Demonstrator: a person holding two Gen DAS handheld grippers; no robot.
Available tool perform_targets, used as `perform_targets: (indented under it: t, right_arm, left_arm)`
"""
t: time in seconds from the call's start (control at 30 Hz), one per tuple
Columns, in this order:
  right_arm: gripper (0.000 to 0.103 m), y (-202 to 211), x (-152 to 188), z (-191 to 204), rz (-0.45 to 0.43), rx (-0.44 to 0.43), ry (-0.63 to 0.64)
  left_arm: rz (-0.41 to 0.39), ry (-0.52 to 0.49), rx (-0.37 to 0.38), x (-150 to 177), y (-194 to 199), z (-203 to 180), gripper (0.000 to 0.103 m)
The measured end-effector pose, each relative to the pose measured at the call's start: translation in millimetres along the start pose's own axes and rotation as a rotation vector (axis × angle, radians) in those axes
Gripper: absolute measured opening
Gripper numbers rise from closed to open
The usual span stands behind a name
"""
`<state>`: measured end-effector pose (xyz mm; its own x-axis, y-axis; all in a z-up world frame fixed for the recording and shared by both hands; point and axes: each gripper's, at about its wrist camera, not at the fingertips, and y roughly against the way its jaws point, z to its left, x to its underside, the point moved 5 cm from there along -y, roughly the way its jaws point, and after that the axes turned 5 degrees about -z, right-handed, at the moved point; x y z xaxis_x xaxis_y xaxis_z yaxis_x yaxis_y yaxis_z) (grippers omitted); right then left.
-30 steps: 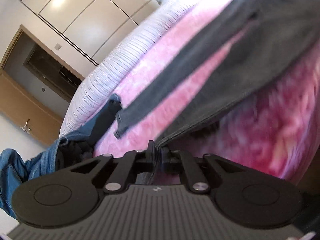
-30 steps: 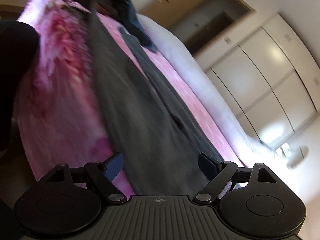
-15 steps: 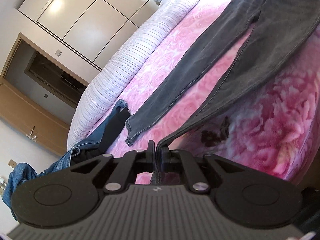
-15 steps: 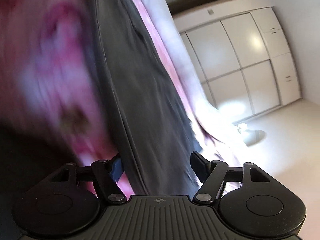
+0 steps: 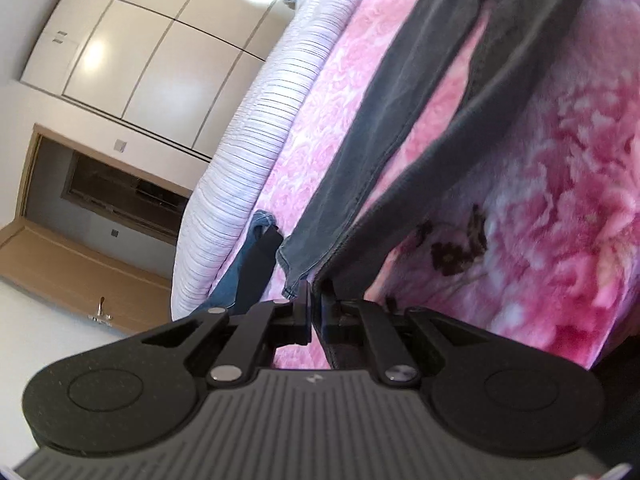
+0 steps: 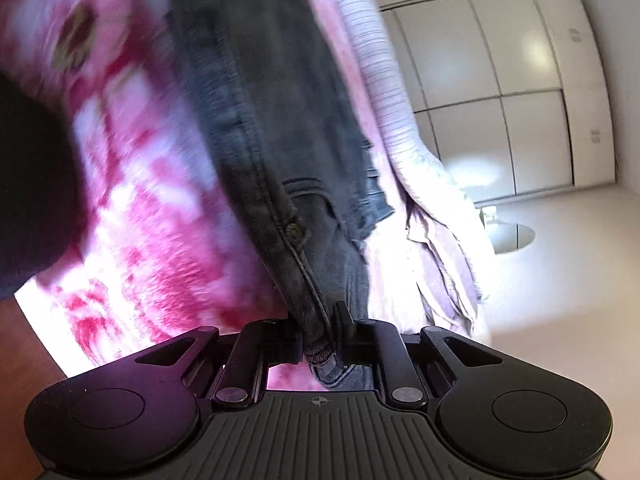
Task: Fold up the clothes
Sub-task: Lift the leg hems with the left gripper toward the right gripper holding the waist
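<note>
Dark grey jeans [image 5: 404, 128] lie stretched along a pink flowered blanket [image 5: 552, 184] on a bed. My left gripper [image 5: 315, 300] is shut on the hem of the nearer trouser leg. The other leg's hem lies flat just beyond it. In the right wrist view the waist end of the jeans [image 6: 280, 160] runs up from my right gripper [image 6: 320, 332]. Its jaws are closing on the waistband corner below the metal button [image 6: 295, 232], and the denim is pinched between the pads.
A white striped duvet [image 5: 256, 152] runs along the bed's far side. Blue jeans [image 5: 252, 256] lie heaped beyond the grey hems. Pale crumpled clothes [image 6: 436, 264] lie past the waistband. White wardrobe doors [image 6: 492, 80] and a wooden doorway [image 5: 100, 208] stand behind.
My right gripper swept along the jeans to the waist and its wide jaws came together on the waistband. The left view rolled while the left gripper kept hold of the hem.
</note>
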<state>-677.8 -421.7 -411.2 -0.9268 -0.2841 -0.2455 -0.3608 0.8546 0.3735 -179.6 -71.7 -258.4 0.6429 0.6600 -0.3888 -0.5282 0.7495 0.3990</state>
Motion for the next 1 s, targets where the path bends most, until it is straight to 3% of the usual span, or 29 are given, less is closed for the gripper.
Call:
perform_targets:
  t: [0.2,0.37,0.53,0.73,0.87,1.0]
  right_arm:
    - [0.012,29.6,-7.5,-29.3,0.003,0.0,-0.03]
    - [0.012,42.8,-22.5,-70.0,-0.015,-0.058,0.027]
    - [0.012,7.5,-34.7,-134.0,-0.048,-0.096,0.106]
    - [0.012,-67.8,-60.9,-181.7,-0.051,-0.181,0.189]
    - [0.012,-144.7,-79.1,-194.3,-0.02,-0.259,0.212]
    - [0.012,-224.6,-83.5,-185.5,0.031,-0.361,0.174]
  left_arm:
    - [0.005,0.021,0.001,8.6,39.5,8.2,0.005]
    - [0.019,0.049,0.059,-6.4,17.4,47.0,0.005]
    - [0.04,0.044,0.148,-40.2,-48.8,99.8,0.005]
    - [0.169,0.072,0.287,-70.1,-150.5,146.6,0.005]
    - [0.292,0.08,0.381,-77.4,-230.6,146.3,0.005]
    - [0.351,0.09,0.405,-70.2,-305.6,124.6,0.005]
